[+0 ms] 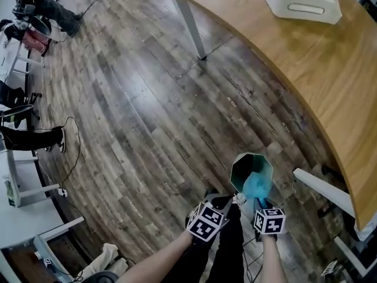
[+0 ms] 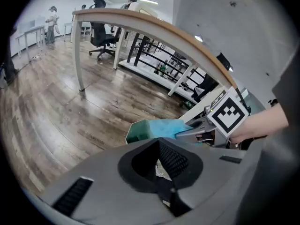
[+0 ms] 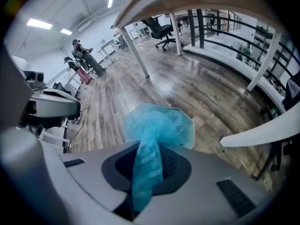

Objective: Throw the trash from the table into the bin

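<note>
Crumpled blue plastic trash (image 1: pixel 257 184) was held clamped in the right claw (image 1: pixel 259 201), just above the green octagonal bin (image 1: pixel 244 168) on the wooden floor (image 1: pixel 147 99) (the dropping step, seemingly). The left claw (image 1: pixel 234 200) was seen closed and empty. Only a release was judged needed.

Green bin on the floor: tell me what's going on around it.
A person works two handheld grippers. The right tongs are clamped on a crumpled blue net, holding it over the mouth of the green bin, which stands on the wood floor beside the curved table. The net is not yet dropped. The left tongs look shut and empty alongside.
</note>
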Available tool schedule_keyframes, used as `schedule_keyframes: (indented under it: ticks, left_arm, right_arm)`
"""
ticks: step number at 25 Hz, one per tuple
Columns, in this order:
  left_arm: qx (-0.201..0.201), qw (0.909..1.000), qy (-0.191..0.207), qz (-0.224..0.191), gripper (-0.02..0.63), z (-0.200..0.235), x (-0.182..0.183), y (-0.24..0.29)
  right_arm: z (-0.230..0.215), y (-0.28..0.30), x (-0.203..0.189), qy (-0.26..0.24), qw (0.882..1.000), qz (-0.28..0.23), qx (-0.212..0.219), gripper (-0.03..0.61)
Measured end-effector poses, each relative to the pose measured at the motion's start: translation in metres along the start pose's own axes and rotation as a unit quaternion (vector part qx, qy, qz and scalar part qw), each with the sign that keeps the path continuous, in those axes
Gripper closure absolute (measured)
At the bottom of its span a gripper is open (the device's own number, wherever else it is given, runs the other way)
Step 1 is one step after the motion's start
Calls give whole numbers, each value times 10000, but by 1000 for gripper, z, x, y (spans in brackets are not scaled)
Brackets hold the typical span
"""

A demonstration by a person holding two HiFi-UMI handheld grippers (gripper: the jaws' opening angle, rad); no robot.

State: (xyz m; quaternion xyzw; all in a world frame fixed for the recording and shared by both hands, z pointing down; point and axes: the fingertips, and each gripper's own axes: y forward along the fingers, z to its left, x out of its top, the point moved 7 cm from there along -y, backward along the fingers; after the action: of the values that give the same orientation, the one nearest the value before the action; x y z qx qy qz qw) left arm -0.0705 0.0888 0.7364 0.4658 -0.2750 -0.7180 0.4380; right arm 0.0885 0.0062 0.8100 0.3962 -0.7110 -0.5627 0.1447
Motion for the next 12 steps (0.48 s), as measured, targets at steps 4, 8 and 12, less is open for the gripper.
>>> schedule_keyframes:
  ticks: [4,8,12]
  left_arm:
    - [-26,9999,149,9,586,22,-14,47]
    - [46,10000,50,27,586,41,-34,86]
    - [55,9999,97,12,586,46,-42,111]
  right_arm:
    - [-16,55,-5,162,9997,70,-175,531]
    - [-28,95,-6,97,9991,-41,-402,525]
    - [-40,121,-4,179,9980,-254,-547,515]
